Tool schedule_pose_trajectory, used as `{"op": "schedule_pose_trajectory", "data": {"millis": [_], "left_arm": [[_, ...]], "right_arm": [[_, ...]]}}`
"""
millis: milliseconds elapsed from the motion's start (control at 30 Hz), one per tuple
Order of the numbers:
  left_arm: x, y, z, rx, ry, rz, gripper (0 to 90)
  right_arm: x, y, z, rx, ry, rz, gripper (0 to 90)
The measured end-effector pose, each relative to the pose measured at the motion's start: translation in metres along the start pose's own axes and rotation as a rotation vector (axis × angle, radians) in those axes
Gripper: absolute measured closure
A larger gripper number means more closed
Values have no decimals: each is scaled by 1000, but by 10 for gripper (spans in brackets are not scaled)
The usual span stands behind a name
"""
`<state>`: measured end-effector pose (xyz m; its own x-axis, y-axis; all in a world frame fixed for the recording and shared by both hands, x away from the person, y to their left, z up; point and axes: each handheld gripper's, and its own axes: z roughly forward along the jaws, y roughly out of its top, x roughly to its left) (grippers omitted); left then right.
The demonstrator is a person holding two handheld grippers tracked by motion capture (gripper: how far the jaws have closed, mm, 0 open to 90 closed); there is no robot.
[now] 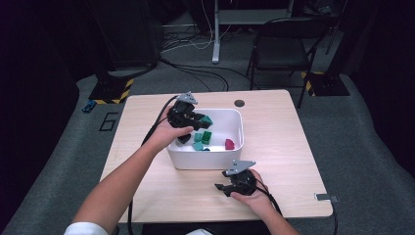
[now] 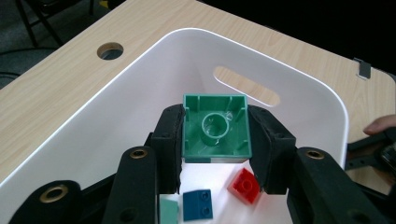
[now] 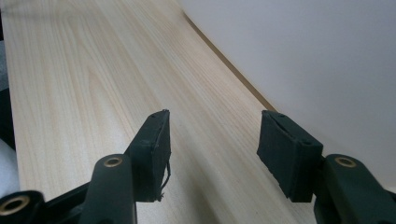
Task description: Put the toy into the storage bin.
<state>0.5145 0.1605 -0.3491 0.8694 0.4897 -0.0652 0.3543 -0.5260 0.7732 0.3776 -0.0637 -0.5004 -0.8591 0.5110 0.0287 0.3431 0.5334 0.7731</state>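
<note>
A white bin (image 1: 234,147) stands in the middle of the wooden table. My left gripper (image 1: 201,121) hangs over the bin's left side, shut on a green square brick (image 2: 215,127) with its hollow underside facing the camera. Below it in the bin (image 2: 299,91) lie a red brick (image 2: 244,185), a blue brick (image 2: 197,204) and a pale green piece (image 2: 168,209). The high view shows green bricks (image 1: 206,137) and a red brick (image 1: 229,144) inside. My right gripper (image 1: 220,186) rests on the table just in front of the bin, open, with nothing between its jaws (image 3: 212,154).
The bin's white wall (image 3: 303,60) rises close on the right in the right gripper view. A round cable hole (image 1: 239,103) sits at the table's far edge. A small grey clip (image 1: 326,197) lies near the front right corner. A folding chair (image 1: 284,46) stands beyond the table.
</note>
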Motion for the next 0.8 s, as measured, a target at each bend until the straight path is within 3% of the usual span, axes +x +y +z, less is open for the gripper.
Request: {"op": "schedule_pose_trajectory", "data": {"millis": [200,500,633,800], "left_arm": [[6,4,25,15,13,-30,586],[8,3,51,63,8,-35,582],[8,2,52,69,14,-41,500],[10,2,30,39,35,-57,452]], "right_arm": [[0,0,-1,-4,4,1,432],[-1,0,-2,-9,5,12,432],[-1,-1,0,-1,6,12,432],[-1,0,0,-3,5,6,432]]}}
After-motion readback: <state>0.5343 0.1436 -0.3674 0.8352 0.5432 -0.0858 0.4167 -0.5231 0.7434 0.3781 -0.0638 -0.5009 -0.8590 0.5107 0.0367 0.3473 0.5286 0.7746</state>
